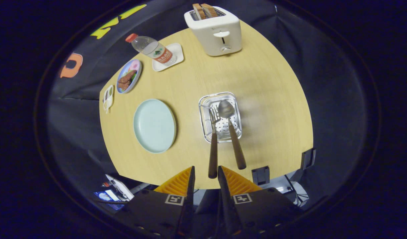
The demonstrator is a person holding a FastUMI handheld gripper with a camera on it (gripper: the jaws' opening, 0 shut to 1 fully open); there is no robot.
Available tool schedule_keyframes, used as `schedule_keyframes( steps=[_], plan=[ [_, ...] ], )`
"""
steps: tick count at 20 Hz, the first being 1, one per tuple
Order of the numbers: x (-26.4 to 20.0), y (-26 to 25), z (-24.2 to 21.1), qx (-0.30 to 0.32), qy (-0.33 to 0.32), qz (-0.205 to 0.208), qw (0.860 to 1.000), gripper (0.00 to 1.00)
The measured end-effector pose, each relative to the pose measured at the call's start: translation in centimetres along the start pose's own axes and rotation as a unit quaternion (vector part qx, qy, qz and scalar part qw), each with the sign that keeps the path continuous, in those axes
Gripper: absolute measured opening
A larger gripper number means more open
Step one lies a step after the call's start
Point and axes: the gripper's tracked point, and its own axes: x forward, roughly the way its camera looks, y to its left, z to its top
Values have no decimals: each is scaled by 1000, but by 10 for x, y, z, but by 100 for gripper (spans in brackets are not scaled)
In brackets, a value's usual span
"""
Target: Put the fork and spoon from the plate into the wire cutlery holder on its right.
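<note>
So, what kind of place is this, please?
Probably a staged kitchen table inside a recording booth. A toaster with bread, a wire cutlery holder with the fork and spoon in it, and black cloth around. The tool hovers open, holding nothing.

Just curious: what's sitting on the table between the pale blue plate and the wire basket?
Nothing: bare tabletop separates plate from wire basket, seen in the gripper view.

A recording booth dressed as a kitchen: black cloth walls (299, 43) close around a wooden bench (196, 79) laid for a meal. Behind the pale plate (154, 125) stand a toaster (214, 30), a water bottle (152, 49) and a dish of food (128, 76)
</note>
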Motion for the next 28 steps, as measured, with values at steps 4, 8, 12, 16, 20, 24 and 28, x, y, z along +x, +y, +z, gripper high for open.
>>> schedule_keyframes(
  steps=[4, 8, 12, 16, 20, 24, 28],
  plan=[
    [-9, 14, 17, -24, -56, 12, 998, 66],
    [-38, 25, 52, -61, -169, 8, 984, 83],
    [-95, 48, 74, -74, -293, 40, 953, 89],
    [-148, 67, 79, -105, -437, 62, 891, 89],
    [-214, 72, 61, -160, -535, 54, 828, 91],
    [-265, 73, 31, -174, -625, 54, 759, 91],
    [-261, 67, 9, -177, -659, 53, 729, 91]
  ],
)
